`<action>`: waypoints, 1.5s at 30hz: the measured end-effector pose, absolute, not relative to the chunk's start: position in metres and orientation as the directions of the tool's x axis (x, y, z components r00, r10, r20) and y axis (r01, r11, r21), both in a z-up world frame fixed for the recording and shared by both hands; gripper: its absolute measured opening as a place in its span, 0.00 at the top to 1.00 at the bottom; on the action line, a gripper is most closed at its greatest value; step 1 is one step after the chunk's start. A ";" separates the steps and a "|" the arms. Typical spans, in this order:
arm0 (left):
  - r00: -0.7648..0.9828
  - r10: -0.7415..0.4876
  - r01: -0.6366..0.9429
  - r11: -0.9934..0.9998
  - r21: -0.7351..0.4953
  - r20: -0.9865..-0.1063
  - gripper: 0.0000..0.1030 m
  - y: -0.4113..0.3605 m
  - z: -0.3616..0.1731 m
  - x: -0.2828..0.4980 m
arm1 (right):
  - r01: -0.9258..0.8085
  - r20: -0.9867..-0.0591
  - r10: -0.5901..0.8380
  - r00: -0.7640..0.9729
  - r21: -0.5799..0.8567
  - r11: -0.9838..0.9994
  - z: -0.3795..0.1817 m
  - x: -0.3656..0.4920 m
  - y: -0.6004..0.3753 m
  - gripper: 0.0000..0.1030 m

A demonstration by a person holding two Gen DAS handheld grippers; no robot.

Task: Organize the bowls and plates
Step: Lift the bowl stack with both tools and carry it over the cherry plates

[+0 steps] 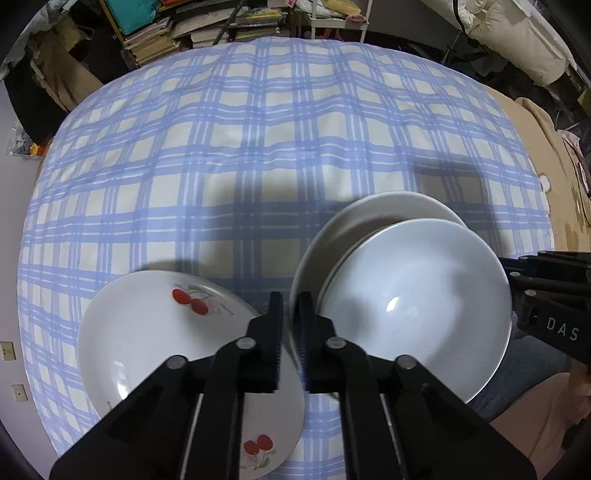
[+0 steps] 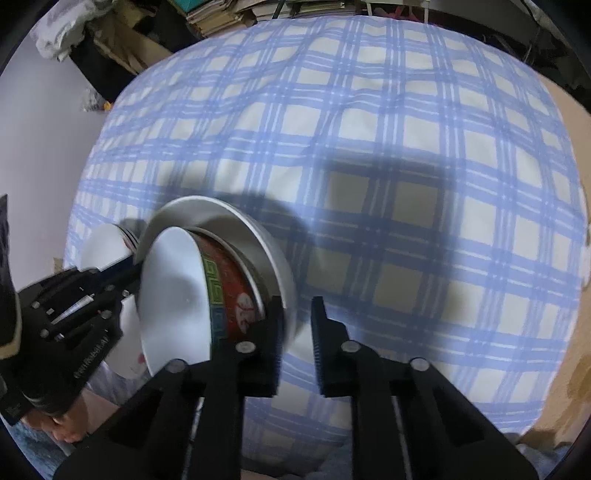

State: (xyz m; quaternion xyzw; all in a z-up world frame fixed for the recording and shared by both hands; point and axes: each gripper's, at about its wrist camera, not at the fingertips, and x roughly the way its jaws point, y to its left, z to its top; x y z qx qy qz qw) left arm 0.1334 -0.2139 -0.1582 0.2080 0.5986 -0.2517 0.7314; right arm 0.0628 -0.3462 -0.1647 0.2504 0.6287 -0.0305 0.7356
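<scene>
My left gripper is shut on the rim of a plain white plate, held tilted above the table. A bowl, white inside, red patterned outside, sits in that plate. A white plate with red cherries lies on the cloth under the left gripper. My right gripper is open, just right of the held plate's edge; the left gripper shows in the right wrist view.
The table is covered by a blue and white checked cloth. Stacks of books and papers stand beyond its far edge. A tan blanket lies to the right. The person's lap is below the near edge.
</scene>
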 end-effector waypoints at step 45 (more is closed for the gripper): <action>0.120 -0.134 0.553 0.832 -0.046 -0.984 0.97 -0.209 -0.164 0.141 | 0.450 -0.917 0.293 0.269 0.389 0.804 -0.168 0.052 -0.352 0.89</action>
